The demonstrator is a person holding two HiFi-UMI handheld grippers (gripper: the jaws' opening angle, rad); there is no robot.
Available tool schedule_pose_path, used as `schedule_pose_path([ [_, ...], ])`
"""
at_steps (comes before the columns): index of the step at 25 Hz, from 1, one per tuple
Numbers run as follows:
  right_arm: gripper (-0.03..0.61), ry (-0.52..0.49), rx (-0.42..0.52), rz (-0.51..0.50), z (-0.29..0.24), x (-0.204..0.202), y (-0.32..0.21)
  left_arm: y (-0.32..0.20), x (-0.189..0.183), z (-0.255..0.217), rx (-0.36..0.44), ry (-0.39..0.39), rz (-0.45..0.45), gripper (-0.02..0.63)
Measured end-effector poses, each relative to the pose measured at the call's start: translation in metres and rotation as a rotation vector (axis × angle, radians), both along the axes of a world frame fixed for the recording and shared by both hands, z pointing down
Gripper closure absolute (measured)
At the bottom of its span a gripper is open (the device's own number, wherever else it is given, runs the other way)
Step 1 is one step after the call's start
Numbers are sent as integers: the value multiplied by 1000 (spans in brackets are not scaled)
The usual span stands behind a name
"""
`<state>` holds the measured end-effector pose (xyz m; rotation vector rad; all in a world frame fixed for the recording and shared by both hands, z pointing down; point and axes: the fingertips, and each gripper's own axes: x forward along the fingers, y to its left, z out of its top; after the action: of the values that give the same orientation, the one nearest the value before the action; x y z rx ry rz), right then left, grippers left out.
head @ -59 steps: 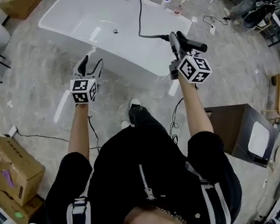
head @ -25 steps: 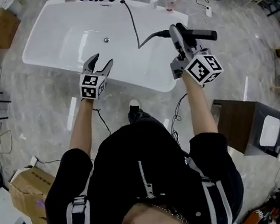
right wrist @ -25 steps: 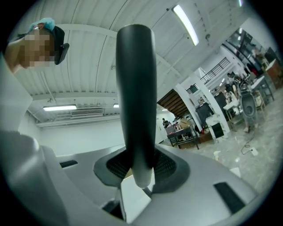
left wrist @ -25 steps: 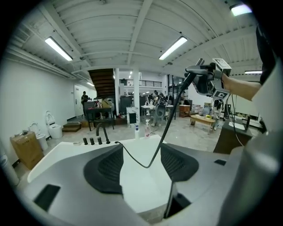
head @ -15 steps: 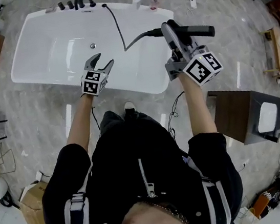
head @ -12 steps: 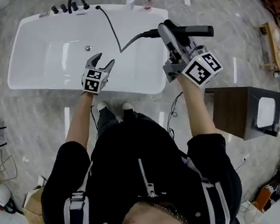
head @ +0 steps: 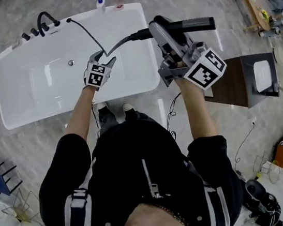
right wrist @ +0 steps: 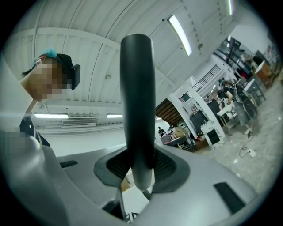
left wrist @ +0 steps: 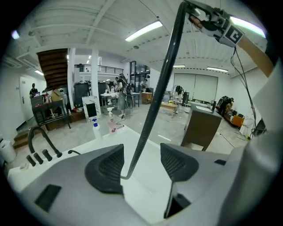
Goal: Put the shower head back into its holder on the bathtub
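A white bathtub point(head: 36, 106) lies ahead of me, its black faucet and knobs point(head: 43, 23) at the far-left corner. The black shower head point(head: 194, 23) is held level over the tub's right end, and my right gripper point(head: 165, 27) is shut on its handle point(right wrist: 137, 101). Its black hose point(head: 89, 36) runs from the tub rim near the faucet and bends at my left gripper point(head: 103, 56). That gripper is open. The hose point(left wrist: 154, 97) passes through the gap between its pads without being clamped.
A brown cabinet point(head: 242, 82) stands on the floor to the right of the tub. Two bottles point(head: 100, 3) sit on the floor behind the tub's far rim. A thin cable point(head: 170, 116) trails beside my feet. Desks and people fill the far room.
The tub has swung to the left of the head view. My left gripper has moved up over the tub to the hose's bend. The right gripper still holds the shower head.
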<state>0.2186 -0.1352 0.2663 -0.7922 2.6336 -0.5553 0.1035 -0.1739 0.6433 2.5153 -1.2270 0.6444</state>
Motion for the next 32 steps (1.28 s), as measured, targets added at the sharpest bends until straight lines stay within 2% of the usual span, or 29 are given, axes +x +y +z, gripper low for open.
schedule_pose_path([
  [9,448,-40,5,129,-22,13,6,-33,9,36,-79,3,55,361],
  [11,448,-46,4,163,-24,18,9,-35,8,39,-76,-16,78,419],
  [13,448,-37,2,199,-22,23,10,-38,6,39,-63,-36,87,519],
  [19,448,10,-28,280,-9,31,16,-32,-5,29,-46,-27,100,535],
  [25,449,91,-93,324,21,27,17,-27,-52,7,-3,8,27,536],
  [32,449,224,-188,322,85,3,15,-17,-122,-35,70,57,-74,537],
])
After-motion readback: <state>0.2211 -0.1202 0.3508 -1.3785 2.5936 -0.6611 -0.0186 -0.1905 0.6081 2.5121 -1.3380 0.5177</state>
